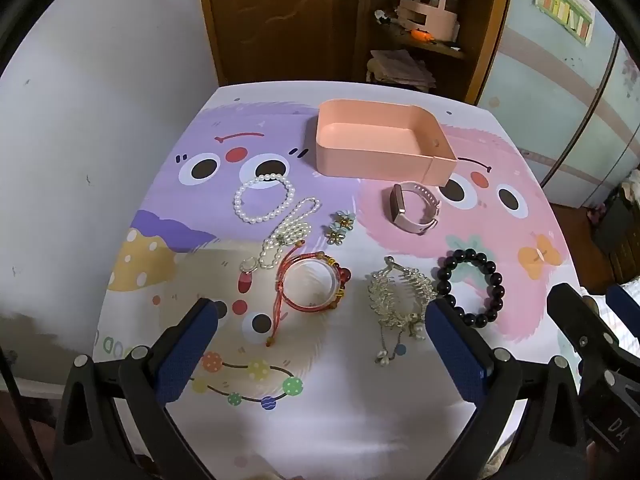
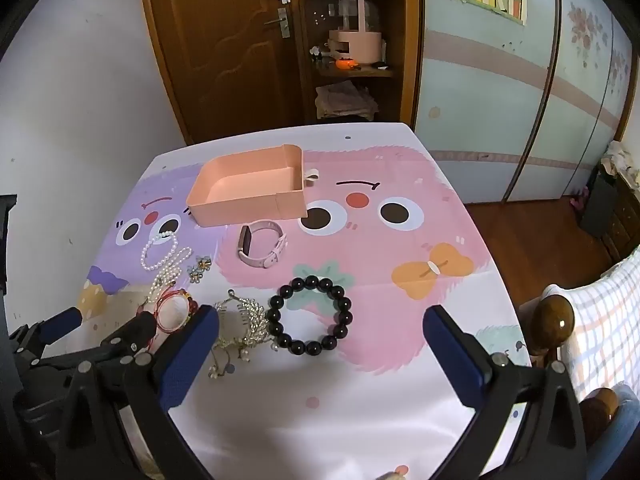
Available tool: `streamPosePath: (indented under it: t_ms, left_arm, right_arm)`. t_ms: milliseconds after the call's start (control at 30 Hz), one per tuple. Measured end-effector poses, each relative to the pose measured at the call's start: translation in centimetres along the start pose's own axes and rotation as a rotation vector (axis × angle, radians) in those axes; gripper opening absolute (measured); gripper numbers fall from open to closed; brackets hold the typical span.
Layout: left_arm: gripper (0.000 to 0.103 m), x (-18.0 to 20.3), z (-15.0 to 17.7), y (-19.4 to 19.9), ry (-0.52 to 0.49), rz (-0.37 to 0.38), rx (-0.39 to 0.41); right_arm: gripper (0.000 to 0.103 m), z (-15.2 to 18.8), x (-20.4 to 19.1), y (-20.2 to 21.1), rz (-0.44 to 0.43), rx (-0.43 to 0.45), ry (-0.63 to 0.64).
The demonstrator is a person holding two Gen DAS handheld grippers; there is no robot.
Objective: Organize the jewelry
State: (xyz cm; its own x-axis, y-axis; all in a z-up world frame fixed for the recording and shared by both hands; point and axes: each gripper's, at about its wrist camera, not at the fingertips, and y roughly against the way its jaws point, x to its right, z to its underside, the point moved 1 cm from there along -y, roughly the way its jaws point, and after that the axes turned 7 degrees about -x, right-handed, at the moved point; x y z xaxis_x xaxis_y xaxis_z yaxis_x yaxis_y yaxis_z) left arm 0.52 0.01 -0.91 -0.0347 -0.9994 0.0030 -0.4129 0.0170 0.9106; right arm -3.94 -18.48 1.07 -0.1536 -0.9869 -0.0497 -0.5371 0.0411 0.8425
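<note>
While both claws hang wide open and empty, I read the pieces so:
Left claw (image 1: 320,344): over red bangle (image 1: 310,286), stiff hoop; pinch its rim.
Right claw (image 2: 320,344): near black bead bracelet (image 2: 310,316), glossy, slippery, weighty.
Pearl strands (image 1: 276,216): limp, left of centre.
Pink tray (image 1: 380,140): rigid, empty, upper centre of worktop (image 1: 360,400).

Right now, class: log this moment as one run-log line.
left gripper: open, empty | right gripper: open, empty | pink tray: empty | jewelry: all on table
</note>
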Motion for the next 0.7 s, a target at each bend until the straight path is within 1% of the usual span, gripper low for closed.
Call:
streamPosePath:
  t_ms: [33,200,233,533,700]
  left_arm:
    - [0.102,0.0,0.0,0.0,-0.001,-0.003,-0.001]
    - [0.102,0.8,-0.1,-0.3,-0.008,-0.006,-0.007]
    - [0.102,-0.1,0.0,-0.4,0.009,0.008,-0.011]
    - [0.101,-0.1,0.2,-1.0,0.011,-0.003,-0.019]
    - [0.101,0.3,1.2,-0.9,0.011,-0.004,-0.017]
  right_arm:
    - [0.102,-0.1,0.0,-0.1,-0.001,-0.013,-0.003]
    - [0.102,-0.5,0.1,-0.1,-0.004,-0.008,-0.005]
    - [0.102,0.1,-0.3,-0.4,-0.005,-0.009,-0.005]
    - [0.102,0.3,0.1,-0.5,-0.002,-0.025,0.002]
    - [0.102,0.4,-0.2,-0.8,0.003,-0.035,0.003]
